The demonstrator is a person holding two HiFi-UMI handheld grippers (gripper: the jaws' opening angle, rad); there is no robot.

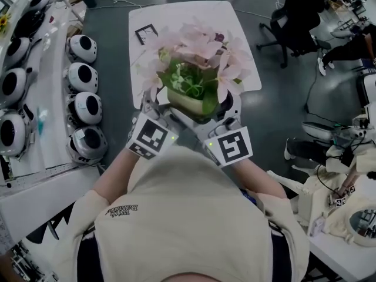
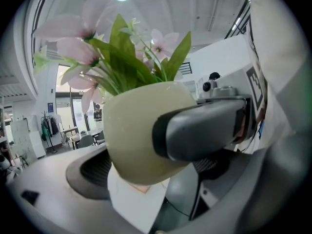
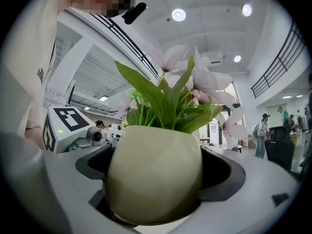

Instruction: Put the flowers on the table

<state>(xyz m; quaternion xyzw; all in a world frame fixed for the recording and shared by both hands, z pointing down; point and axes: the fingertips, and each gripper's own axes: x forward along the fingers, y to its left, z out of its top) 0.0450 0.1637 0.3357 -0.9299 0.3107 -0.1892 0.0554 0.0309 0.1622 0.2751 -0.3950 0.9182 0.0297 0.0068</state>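
Observation:
A pale cream pot (image 1: 189,102) of pink flowers (image 1: 197,47) with green leaves hangs over the near edge of the white table (image 1: 176,15). My left gripper (image 1: 155,109) and right gripper (image 1: 225,111) are both shut on it from either side. In the left gripper view the pot (image 2: 139,130) fills the space between the jaws of the left gripper (image 2: 146,175), and a dark finger of the other gripper (image 2: 204,128) crosses its side. In the right gripper view the pot (image 3: 156,169) sits snug between the dark pads of the right gripper (image 3: 156,182). The pot's underside is hidden.
A black-and-white marker card (image 1: 145,33) lies on the table's far left. A row of white rounded devices (image 1: 85,107) lines the bench at the left. An office chair (image 1: 292,22) stands at the right, and a cluttered bench (image 1: 346,216) at the lower right.

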